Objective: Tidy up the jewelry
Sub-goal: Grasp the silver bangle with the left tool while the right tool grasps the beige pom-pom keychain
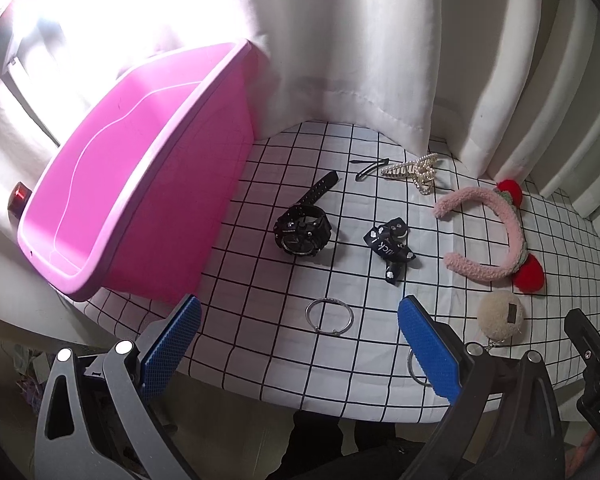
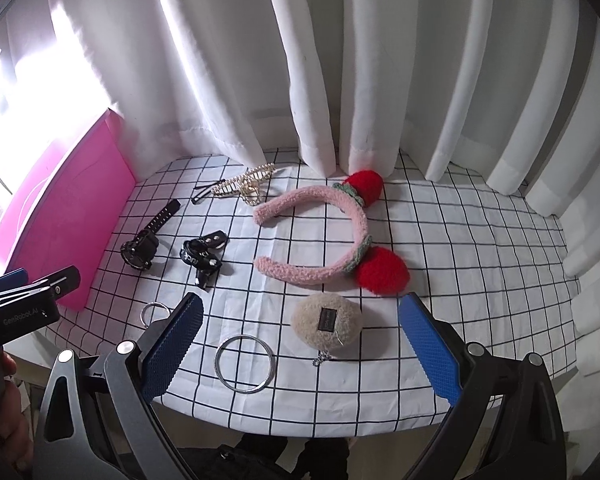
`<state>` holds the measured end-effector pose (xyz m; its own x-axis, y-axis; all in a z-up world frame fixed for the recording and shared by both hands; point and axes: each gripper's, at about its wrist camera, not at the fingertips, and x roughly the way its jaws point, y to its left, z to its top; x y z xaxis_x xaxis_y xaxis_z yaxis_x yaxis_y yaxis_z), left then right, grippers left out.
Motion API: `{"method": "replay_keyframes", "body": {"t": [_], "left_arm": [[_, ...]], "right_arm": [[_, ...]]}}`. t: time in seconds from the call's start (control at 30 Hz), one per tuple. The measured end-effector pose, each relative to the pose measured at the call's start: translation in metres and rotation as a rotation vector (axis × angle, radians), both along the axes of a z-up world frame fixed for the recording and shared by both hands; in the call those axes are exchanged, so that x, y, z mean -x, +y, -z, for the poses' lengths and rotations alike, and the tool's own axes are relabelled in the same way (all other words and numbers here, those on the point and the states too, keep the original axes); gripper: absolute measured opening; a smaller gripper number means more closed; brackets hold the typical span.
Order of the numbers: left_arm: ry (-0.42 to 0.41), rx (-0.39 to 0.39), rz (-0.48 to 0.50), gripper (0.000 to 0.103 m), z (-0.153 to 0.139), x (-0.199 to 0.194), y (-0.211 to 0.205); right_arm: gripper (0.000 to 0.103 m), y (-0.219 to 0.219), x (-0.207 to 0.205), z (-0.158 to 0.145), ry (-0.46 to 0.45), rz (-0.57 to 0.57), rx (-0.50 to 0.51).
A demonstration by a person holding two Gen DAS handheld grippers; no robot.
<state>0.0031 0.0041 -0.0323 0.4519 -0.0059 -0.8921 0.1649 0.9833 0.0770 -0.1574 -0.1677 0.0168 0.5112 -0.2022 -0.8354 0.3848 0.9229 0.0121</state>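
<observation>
An empty pink bin (image 1: 140,184) stands at the table's left; it also shows in the right wrist view (image 2: 60,216). On the checked cloth lie a black watch (image 1: 303,229), a black ribbon bow (image 1: 390,249), a pearl hair claw (image 1: 414,170), a black hair pin (image 1: 370,167), a pink headband with red pompoms (image 1: 496,236), a beige fluffy keychain (image 2: 327,320) and two silver bangles (image 1: 330,315) (image 2: 245,363). My left gripper (image 1: 300,324) is open and empty, just before the small bangle. My right gripper (image 2: 300,324) is open and empty, around the keychain and large bangle.
White curtains (image 2: 340,80) hang close behind the table. The checked cloth (image 2: 480,248) covers the table to its front edge. A small red object (image 1: 18,196) sits left of the bin. The left gripper body (image 2: 20,304) shows at the left edge of the right wrist view.
</observation>
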Motion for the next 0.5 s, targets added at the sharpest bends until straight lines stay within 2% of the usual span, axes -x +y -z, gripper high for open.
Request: {"method": "replay_keyframes", "body": {"t": [0.17, 0.3, 0.5], "left_arm": [[0.060, 0.026, -0.017, 0.097, 0.039, -0.001, 0.010], [0.074, 0.026, -0.044, 0.097, 0.061, 0.000, 0.020], [0.101, 0.055, -0.023, 0.097, 0.091, -0.002, 0.022]], "right_arm": [[0.094, -0.024, 0.011, 0.037, 0.056, 0.038, -0.049], [0.094, -0.035, 0.015, 0.063, 0.096, 0.047, -0.082], [0.094, -0.046, 0.015, 0.097, 0.131, 0.060, -0.102]]}}
